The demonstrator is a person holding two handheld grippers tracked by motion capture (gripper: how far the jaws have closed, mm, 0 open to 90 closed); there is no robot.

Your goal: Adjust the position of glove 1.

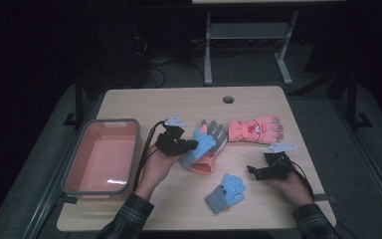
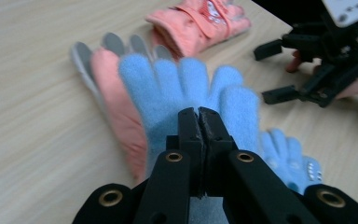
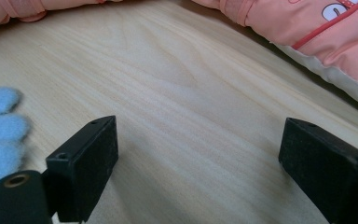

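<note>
High view, from left to right: a pink bin (image 1: 102,155) sat at the surface's (image 1: 189,199) left edge, and just right of it the left hand-held gripper (image 1: 191,145) was clamped on a blue glove (image 1: 199,145). That glove lay partly over a pink-and-grey glove (image 1: 210,149). Left gripper view showed the jaws pressed together on the blue glove's (image 2: 186,88) cuff end, with little fabric between them. The fuzzy knit could have slipped out on the way to the bin, as I judged it. It might also have dragged the pink-and-grey glove (image 2: 116,107) along, since the 2 touched. Farther right lay a second blue glove (image 1: 225,192) and a pink mitten (image 1: 255,130). The right hand-held gripper (image 1: 254,172) rested with jaws wide apart, holding nothing; swinging left, it could have knocked that second glove.
</note>
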